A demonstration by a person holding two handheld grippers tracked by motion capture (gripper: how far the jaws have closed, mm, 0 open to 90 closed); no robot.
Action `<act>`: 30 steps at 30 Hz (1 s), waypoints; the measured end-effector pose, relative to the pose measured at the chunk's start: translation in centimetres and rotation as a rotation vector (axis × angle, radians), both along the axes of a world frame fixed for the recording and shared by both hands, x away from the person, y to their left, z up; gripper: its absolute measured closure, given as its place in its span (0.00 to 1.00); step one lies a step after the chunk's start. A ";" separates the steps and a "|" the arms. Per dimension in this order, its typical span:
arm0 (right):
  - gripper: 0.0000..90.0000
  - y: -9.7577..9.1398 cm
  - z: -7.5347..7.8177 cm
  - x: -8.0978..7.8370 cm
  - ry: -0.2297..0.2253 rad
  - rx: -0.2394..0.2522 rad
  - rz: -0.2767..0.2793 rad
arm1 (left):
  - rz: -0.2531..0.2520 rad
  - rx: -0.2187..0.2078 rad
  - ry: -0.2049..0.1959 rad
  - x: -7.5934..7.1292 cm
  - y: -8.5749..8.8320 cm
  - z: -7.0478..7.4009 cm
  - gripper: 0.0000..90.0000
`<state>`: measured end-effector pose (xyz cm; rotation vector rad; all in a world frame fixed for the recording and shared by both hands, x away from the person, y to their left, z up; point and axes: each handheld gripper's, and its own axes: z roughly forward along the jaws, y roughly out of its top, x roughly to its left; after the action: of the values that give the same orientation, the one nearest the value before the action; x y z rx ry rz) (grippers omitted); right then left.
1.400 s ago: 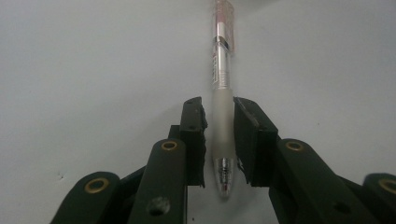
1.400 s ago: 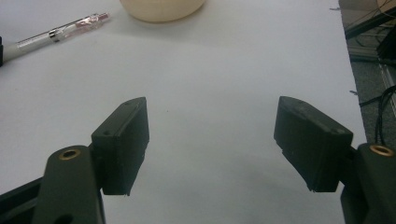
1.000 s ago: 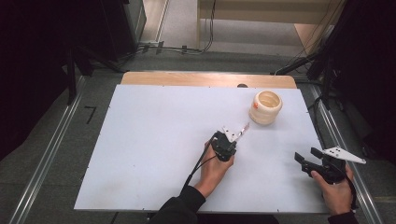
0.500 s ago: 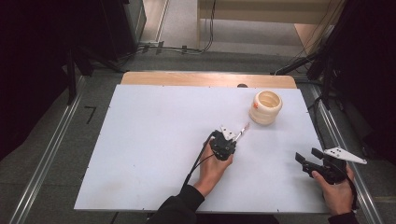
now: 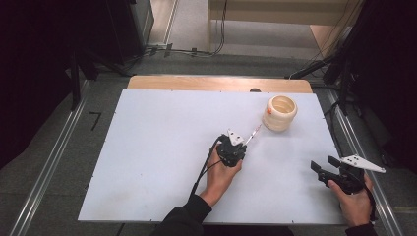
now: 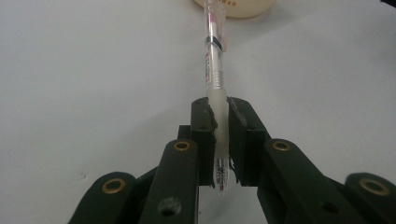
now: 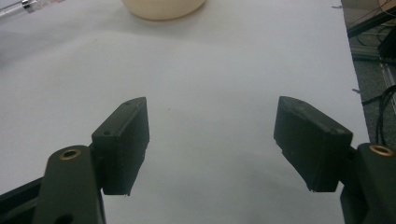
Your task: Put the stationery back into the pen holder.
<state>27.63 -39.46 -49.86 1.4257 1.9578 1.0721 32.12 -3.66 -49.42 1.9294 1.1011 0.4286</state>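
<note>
Your left gripper (image 6: 222,135) is clamped on the clear pen (image 6: 214,60), which sticks out ahead toward the cream holder (image 5: 281,112). Your right gripper (image 7: 212,140) sits wide apart, holder far ahead of it.

Lab or recording bench, not a home. Flat white rectangular tabletop (image 5: 162,162) on grey floor, metal rails (image 5: 49,167) at 9 and 3 o'clock, black cables (image 5: 196,49) at 12, dark stands (image 5: 344,59) around.
</note>
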 end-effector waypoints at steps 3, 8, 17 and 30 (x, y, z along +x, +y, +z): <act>0.28 0.0 0.0 0.0 0.001 -0.002 0.000 | -0.003 -0.009 -0.007 -0.2 0.2 0.4 0.91; 0.28 0.0 0.0 0.0 0.002 -0.003 0.001 | -0.004 -0.014 -0.020 -0.4 0.3 1.0 0.91; 0.28 0.0 0.0 0.0 0.003 -0.004 0.001 | -0.009 -0.031 -0.047 -0.6 0.5 2.4 0.91; 0.28 0.0 -0.1 0.0 0.004 -0.004 0.001 | -0.023 -0.050 -0.090 -0.2 0.0 4.7 0.91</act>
<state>27.64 -39.46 -49.91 1.4253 1.9627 1.0664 31.87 -3.66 -44.70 1.8592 1.0220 0.4666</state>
